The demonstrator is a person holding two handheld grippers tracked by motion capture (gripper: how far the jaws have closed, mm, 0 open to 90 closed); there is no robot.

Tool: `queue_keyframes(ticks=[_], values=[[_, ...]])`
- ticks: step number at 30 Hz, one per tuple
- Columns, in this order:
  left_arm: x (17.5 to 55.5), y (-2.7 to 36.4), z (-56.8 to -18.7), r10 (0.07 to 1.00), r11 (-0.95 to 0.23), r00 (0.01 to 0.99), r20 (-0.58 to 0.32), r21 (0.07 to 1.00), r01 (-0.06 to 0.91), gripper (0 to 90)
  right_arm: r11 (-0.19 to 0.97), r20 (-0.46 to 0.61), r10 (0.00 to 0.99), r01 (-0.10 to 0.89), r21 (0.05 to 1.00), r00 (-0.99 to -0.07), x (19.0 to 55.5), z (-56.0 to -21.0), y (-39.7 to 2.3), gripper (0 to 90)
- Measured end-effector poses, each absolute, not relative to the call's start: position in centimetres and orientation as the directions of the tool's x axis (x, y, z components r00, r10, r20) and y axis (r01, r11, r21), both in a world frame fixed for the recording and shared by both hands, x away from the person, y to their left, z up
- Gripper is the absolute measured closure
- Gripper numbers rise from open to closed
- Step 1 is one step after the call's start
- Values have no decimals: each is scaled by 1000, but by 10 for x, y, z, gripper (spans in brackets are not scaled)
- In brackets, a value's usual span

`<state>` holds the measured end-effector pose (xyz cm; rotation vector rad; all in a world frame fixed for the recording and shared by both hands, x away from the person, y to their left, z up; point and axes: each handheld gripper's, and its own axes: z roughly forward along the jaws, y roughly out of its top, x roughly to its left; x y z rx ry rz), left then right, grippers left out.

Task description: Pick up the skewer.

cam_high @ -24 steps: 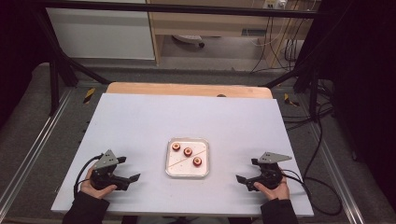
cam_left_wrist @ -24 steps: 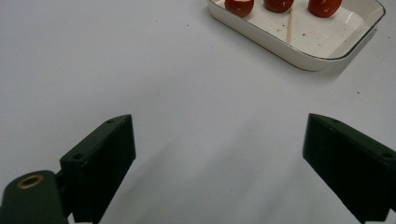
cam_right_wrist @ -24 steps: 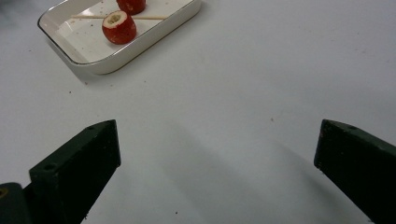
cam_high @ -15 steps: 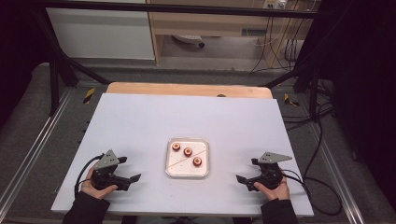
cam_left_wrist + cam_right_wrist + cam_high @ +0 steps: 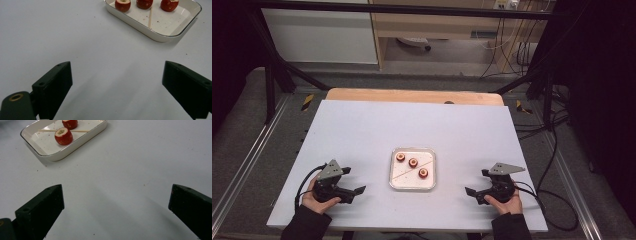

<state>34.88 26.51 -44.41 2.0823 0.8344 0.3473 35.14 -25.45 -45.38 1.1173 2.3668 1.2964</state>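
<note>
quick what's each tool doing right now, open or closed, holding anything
Left tool: open, holding nothing, resting on the table left of the tray.
Right tool: open, holding nothing, resting right of the tray.

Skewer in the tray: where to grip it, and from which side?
Grip the skewer on a bare stretch clear of the three red fruits, coming from above. It lies flat on the tray floor, and the raised rim probably blocks a side approach; jaws across its length.

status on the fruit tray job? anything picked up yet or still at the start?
Looks like the start. Done: nothing visible. The three cored red fruits and the wooden skewer lie loose in the white tray. In hand: nothing; left gripper and right gripper rest on the table either side of the tray, jaws wide open and empty. Left: everything, whatever the goal is.
</note>
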Motion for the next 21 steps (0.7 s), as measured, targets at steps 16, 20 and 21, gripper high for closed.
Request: queue_keyframes(ticks=[16,20,21], values=[[353,235,-433,646,-469,763,-21,779,417,90,321,158,710,515,795,-686,352,-454,-254,5],[356,224,-427,633,-485,774,-13,772,410,91,322,157,710,514,795,-687,352,-454,-255,5],[357,220,-427,629,-490,777,-11,771,408,91,321,158,710,515,795,-687,352,-454,-255,5]])
